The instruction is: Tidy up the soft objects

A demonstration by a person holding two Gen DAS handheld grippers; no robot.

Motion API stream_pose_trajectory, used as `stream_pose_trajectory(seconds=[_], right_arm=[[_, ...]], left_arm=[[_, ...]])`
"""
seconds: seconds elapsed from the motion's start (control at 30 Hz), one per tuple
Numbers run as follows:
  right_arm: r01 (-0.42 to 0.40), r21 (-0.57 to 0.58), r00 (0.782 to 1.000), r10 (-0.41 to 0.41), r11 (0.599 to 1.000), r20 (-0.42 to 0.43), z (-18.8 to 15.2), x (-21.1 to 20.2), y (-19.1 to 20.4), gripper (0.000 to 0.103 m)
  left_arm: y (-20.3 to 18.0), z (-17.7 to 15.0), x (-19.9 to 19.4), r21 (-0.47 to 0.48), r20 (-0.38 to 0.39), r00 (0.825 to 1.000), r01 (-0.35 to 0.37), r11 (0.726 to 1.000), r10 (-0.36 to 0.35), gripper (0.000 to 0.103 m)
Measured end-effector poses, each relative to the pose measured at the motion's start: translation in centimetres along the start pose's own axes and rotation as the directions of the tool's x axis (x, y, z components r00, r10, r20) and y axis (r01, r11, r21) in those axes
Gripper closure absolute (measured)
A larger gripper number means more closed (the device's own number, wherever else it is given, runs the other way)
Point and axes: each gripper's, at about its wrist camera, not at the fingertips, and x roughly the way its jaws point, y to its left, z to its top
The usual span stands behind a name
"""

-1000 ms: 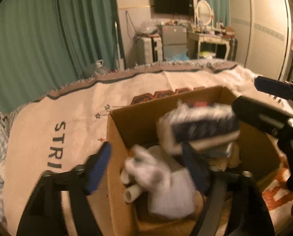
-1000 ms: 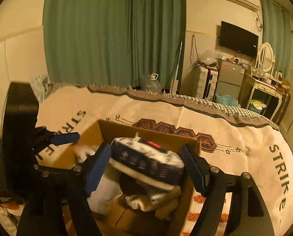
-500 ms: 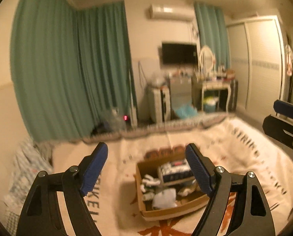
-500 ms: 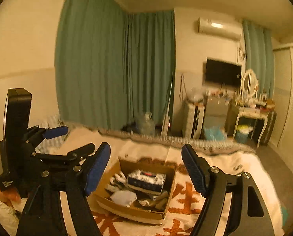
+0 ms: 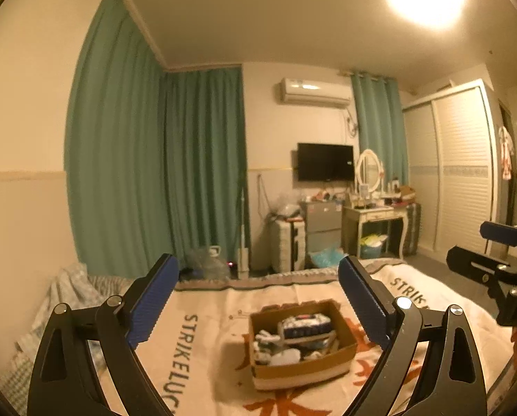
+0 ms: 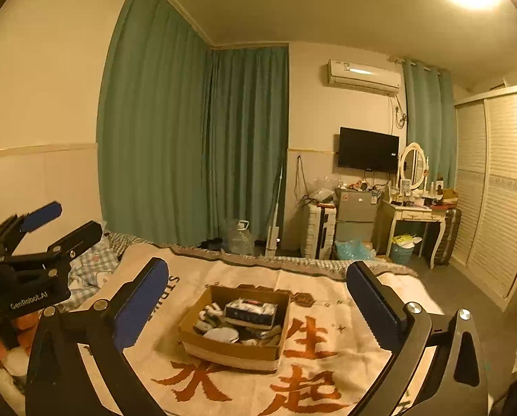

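A brown cardboard box sits on the cream blanket on the bed, far below both grippers. It holds a dark patterned tissue pack on top of white soft items. My left gripper is open and empty, high above the box. My right gripper is open and empty too, at about the same height. Each gripper shows at the edge of the other's view.
The cream blanket with orange characters and dark lettering covers the bed. Green curtains, a wall TV, a dressing table, a small fridge and a wardrobe stand beyond the bed's far end.
Both grippers have pulled far up and back from the box. The tissue pack that sat between the right gripper's fingers now lies in the box. Both grippers are empty.
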Motion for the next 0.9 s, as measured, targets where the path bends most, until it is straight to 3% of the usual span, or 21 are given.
stream_pose_trajectory(seconds=[0.13,0.23,0.47,0.6,0.9], right_arm=[[-0.015,0.013,1.0,0.015,1.0,0.005,-3.1,1.6,0.4,0.0],[-0.038,0.022,0.999,0.038,0.999,-0.022,-6.1,4.3,0.7,0.0],[0.004,0.102,0.992,0.009,0.995,-0.127,-11.9,9.3,-0.5,0.0],[0.029,0.11,0.986,-0.01,0.993,-0.167,-13.1,10.3,-1.3,0.0],[0.051,0.09,0.986,-0.036,0.995,-0.16,-12.9,9.9,-1.1,0.0]], left_arm=[[0.7,-3.4,1.6,-0.032,-0.062,0.998,-0.003,0.999,0.001,0.008],[-0.1,-6.5,3.2,0.021,-0.11,0.993,-0.032,0.999,0.034,0.008],[-1.2,-11.7,6.0,0.07,-0.209,0.978,-0.01,0.998,0.025,0.008],[-1.2,-12.3,6.2,0.049,-0.228,0.974,0.0,0.999,0.011,0.008],[-0.6,-12.2,6.0,0.007,-0.236,0.972,0.006,1.0,-0.004,0.008]])
